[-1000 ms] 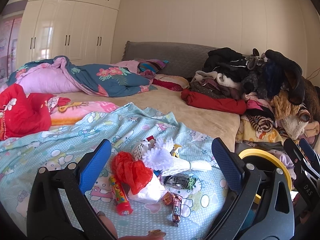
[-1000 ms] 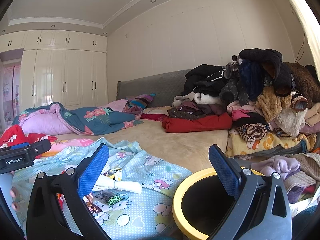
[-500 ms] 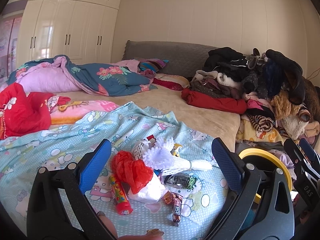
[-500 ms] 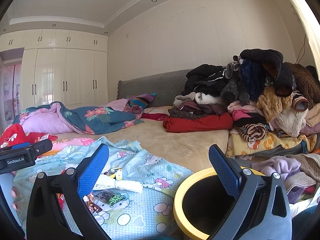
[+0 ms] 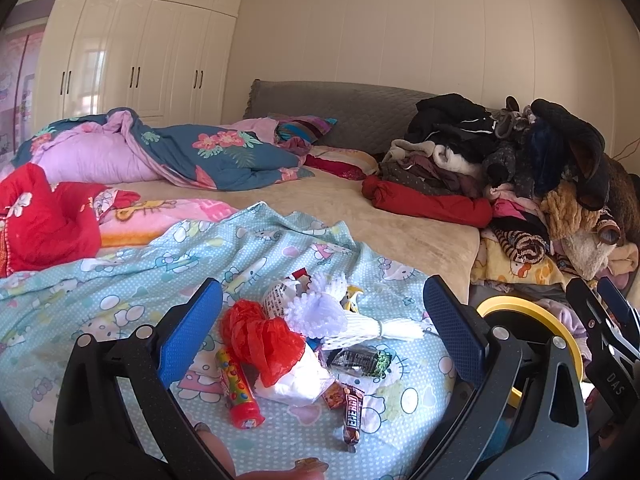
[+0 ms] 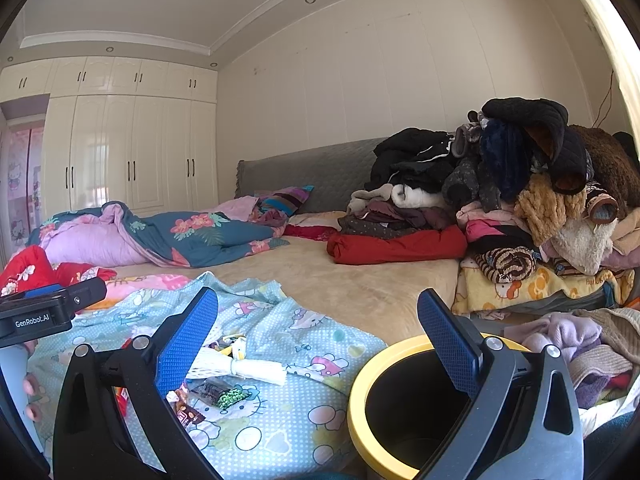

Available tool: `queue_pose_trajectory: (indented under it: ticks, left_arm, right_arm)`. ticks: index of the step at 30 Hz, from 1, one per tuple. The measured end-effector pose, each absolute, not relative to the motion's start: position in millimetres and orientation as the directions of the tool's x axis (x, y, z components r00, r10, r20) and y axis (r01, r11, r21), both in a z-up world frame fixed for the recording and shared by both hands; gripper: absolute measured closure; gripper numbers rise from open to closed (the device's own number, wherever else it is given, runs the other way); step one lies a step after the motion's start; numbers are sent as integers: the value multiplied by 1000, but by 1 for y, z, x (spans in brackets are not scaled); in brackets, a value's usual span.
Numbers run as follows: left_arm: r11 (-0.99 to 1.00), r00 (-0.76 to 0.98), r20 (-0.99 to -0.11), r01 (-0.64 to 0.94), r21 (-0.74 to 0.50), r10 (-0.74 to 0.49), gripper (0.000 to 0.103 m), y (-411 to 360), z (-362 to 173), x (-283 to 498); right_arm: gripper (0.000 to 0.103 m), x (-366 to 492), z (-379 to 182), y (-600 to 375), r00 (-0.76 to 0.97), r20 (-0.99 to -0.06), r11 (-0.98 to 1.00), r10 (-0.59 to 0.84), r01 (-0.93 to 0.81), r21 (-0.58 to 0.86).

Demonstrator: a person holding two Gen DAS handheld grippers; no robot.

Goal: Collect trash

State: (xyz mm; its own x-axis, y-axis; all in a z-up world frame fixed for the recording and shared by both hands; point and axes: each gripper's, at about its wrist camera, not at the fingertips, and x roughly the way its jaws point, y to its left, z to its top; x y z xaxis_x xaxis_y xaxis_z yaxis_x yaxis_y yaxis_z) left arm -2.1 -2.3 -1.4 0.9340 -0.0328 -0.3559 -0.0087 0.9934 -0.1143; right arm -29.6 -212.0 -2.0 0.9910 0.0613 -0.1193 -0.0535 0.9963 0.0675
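The left gripper (image 5: 320, 316) is held low over the trash, its blue-padded jaws spread wide and nothing caught between them, so the whole litter cluster is framed in the lower centre of the left wrist view. A crumpled red mesh net (image 5: 260, 336) is seen at the heart of the pile, resting on a white plastic bag (image 5: 296, 380); a white foam fruit net (image 5: 352, 320) is laid just above right of it, a red cylindrical candy tube (image 5: 239, 390) just left, a dark green-ended snack wrapper (image 5: 360, 360) and a brown chocolate bar wrapper (image 5: 353, 412) to the lower right. All of it is spread on the pale blue cartoon-print sheet (image 5: 120, 280).

The right gripper (image 6: 316, 344) is likewise held fully open and empty, and is aimed at the black bin with a yellow rim (image 6: 360, 384) in the lower right of the right wrist view, probably so that the drop spot is kept in sight. The bin is stood just beside the bed edge, near the litter, so a short carry is expected.

Little is found in the way: the tall heap of mixed clothes (image 5: 520, 184) is piled at upper right, well apart from the trash, and the red quilt (image 5: 44, 216) is kept at far left. The loose, light nets could be snagged together when one is lifted.
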Motion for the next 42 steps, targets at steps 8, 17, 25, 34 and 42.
queue_pose_trajectory:
  ticks: [8,17,25,34,42]
  left_arm:
    - [990,926,-374,-8,-139,-45,11,5,-3,0]
    - [981,924,-383,-80,-177,6,11,30,-5,6]
    - [970,922,-388,-99,-221,6,11,58,-3,15]
    - [973,912,-403,-21,-230,-76,11,54,1,39]
    - [976,870,-472,41,-212,-139,11,28,-9,70]
  right_arm:
    - [6,-20,-2,-202,976,-165,989,142,-132,68]
    - [6,-1,-2,-182,943,-223,969,247,-243,48]
    - [6,21,0,-165,909,-262,944,325,-327,38]
    - [6,49,-3,-163,869,-324,923,374,-384,33]
    - [6,92,-21,-184,818,-447,925,363,-374,67]
